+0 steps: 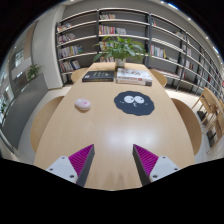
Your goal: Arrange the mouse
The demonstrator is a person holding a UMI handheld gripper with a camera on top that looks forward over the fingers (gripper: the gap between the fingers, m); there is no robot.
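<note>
A small, rounded pale-pink mouse [83, 103] sits on the smooth light wooden surface [100, 130], left of a round dark mouse mat [133, 102] and well beyond the tongs [114, 160]. The tongs gape wide with nothing between their magenta pads [82, 157]. Farther off lie books [133, 75], a leafy potted plant [123, 47] and bookshelves [150, 40].

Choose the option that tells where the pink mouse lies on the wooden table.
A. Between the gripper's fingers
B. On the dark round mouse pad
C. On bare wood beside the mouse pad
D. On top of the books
C: the mouse rests on the bare table, apart from the mouse pad, well beyond the open, empty fingers.
</note>
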